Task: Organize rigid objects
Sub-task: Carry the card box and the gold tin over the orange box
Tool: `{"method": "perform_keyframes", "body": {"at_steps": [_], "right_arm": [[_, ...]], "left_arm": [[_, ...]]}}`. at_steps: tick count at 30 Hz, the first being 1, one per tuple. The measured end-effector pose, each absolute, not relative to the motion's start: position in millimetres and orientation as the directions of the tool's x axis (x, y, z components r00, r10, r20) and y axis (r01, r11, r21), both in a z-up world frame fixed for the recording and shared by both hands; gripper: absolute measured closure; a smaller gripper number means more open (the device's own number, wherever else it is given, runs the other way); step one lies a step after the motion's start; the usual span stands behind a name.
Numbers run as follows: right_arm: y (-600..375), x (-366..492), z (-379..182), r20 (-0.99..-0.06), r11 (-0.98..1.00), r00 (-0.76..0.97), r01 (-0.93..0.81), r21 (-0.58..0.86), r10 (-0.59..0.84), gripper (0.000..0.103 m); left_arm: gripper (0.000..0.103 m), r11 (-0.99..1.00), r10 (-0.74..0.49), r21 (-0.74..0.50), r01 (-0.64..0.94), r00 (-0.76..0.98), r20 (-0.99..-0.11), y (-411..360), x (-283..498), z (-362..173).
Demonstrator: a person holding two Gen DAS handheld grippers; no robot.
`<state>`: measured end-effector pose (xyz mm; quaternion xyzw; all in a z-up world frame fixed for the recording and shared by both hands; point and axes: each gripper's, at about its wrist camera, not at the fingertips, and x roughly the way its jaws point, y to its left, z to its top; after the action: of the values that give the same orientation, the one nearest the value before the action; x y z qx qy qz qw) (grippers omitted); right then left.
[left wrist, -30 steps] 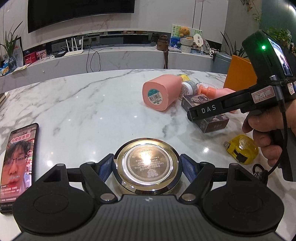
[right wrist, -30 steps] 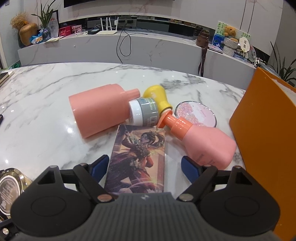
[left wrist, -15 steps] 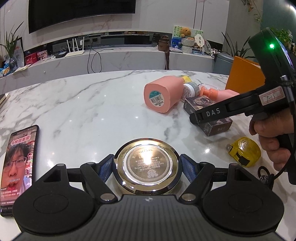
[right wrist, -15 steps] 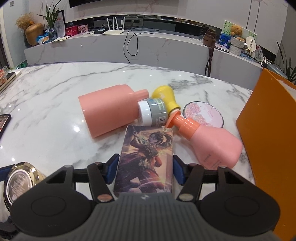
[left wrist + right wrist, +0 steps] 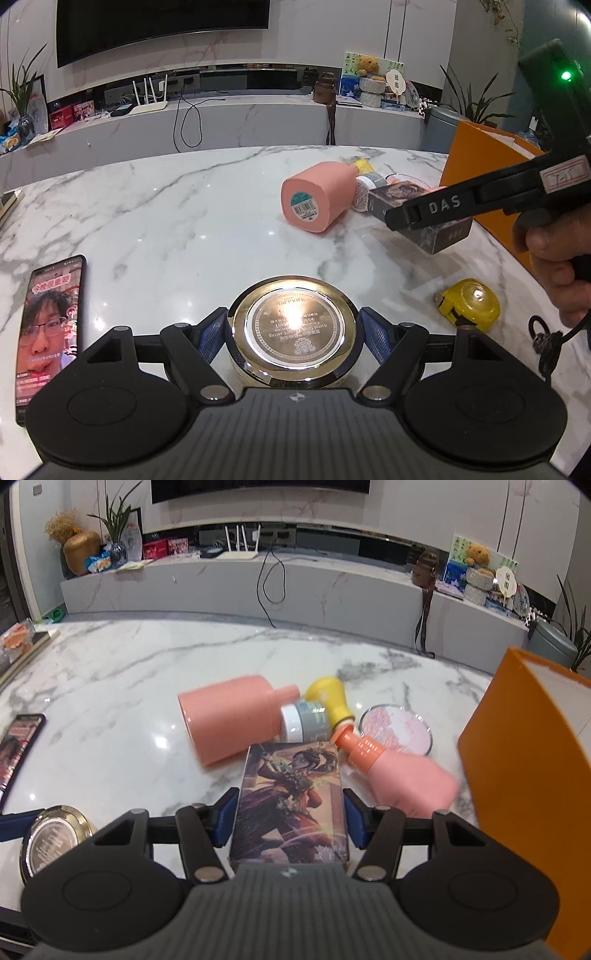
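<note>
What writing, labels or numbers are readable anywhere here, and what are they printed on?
"DAS": white letters on the side of the right gripper, seen from the left wrist camera.
Red-framed tag further up that gripper: handwriting, not legible.
Barcode sticker on the base of the pink bottle: digits too small.
Engraving on the round metal tin in the left gripper: blurred by glare.
Phone screen captions: too small.
Illustrated box: no readable text.

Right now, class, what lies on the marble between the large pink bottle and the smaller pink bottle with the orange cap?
In the right wrist view, a small grey-and-white jar and a yellow bulb-shaped bottle lie between the large pink bottle and the smaller pink bottle.
</note>
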<state>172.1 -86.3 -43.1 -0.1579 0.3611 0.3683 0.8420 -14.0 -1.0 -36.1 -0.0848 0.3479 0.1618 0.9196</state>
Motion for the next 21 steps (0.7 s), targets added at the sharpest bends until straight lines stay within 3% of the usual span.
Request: {"method": "perform_keyframes", "body": {"at_steps": [21], "right_arm": [[-165,191,21,-0.652,0.712,0.509,-0.699,0.069,0.562,0.045]], "left_arm": [[0.015,0.975,0.179,0.011,-0.22,0.761,-0.624,-51,25,30]]}}
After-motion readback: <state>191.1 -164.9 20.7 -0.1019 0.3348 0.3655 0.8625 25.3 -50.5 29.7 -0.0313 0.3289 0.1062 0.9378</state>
